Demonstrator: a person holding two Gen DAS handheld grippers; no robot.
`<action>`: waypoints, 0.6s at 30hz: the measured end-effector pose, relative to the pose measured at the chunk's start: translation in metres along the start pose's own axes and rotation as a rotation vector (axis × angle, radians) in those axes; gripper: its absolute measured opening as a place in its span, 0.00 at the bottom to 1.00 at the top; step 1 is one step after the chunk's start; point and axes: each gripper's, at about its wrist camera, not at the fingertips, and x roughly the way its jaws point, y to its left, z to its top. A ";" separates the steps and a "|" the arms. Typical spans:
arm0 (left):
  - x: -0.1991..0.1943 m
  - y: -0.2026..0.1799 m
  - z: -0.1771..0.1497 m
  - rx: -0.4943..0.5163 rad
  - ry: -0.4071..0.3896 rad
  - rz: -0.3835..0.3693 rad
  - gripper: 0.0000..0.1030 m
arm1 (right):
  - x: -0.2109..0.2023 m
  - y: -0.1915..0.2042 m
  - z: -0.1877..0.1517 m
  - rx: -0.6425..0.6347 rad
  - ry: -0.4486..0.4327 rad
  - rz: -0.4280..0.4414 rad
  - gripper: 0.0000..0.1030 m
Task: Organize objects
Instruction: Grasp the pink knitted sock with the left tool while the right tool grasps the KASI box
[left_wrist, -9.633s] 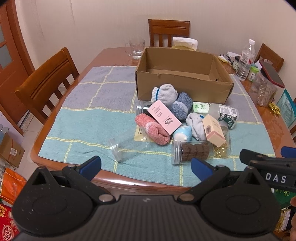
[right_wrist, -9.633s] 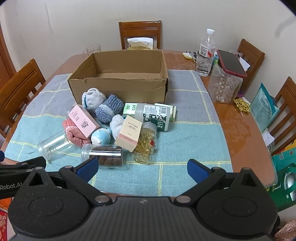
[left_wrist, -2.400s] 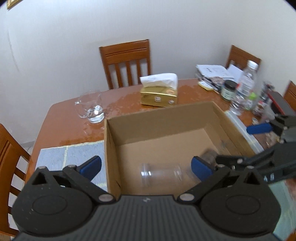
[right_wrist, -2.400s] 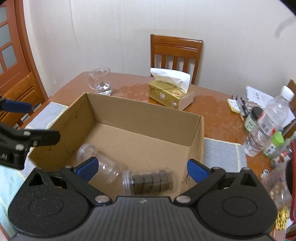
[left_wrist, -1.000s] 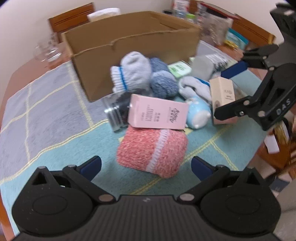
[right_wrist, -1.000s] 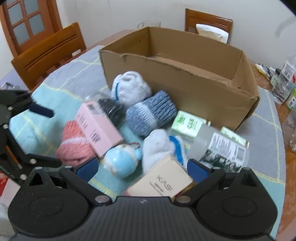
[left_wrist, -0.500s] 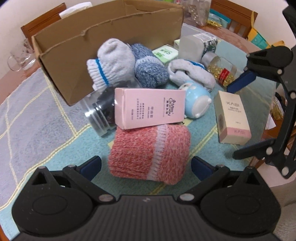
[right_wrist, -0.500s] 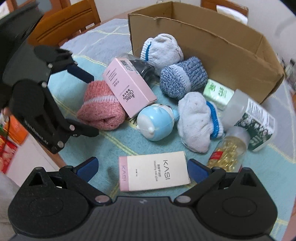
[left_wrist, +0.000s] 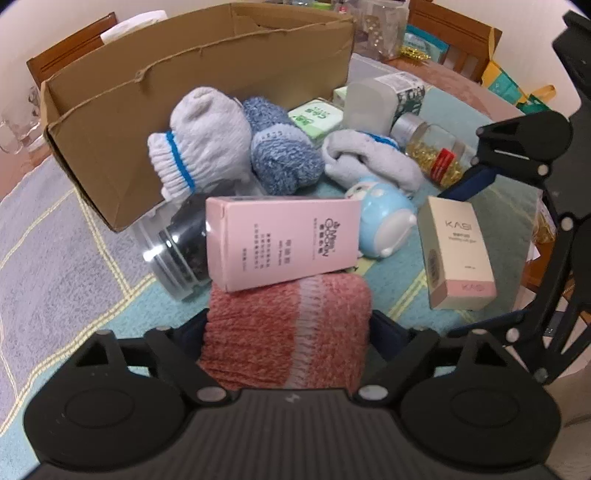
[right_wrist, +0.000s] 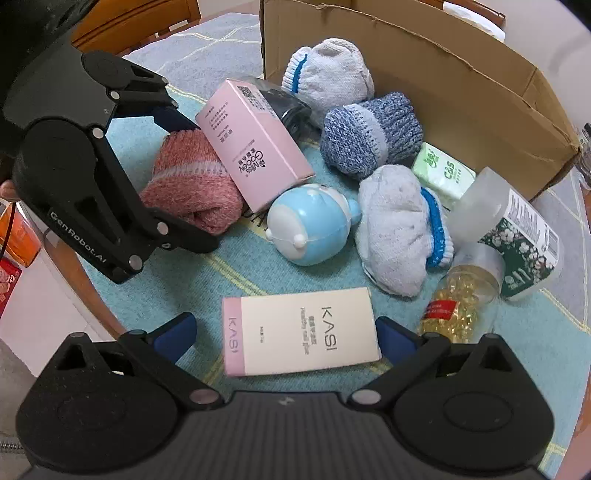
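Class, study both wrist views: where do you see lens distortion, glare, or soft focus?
Left wrist view: the cardboard box bows with fisheye curvature, a bright glint sits on the dark jar, and the red sock nearest the lens looks soft. Right wrist view: black vignette fills the corners, yet the KASI box print reads sharp.

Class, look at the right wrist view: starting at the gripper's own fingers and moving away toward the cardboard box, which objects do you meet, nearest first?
KASI box → blue round toy → blue knit sock roll → white sock roll with blue stripe → cardboard box.
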 end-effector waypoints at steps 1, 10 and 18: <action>-0.001 -0.001 -0.001 0.000 -0.004 0.000 0.81 | 0.000 0.000 0.000 -0.001 0.000 -0.002 0.99; -0.016 0.007 -0.014 -0.066 0.012 0.010 0.76 | -0.007 -0.002 0.004 -0.008 0.002 0.001 0.82; -0.041 0.014 -0.019 -0.103 0.027 0.032 0.76 | -0.020 -0.010 0.008 0.004 -0.011 -0.010 0.82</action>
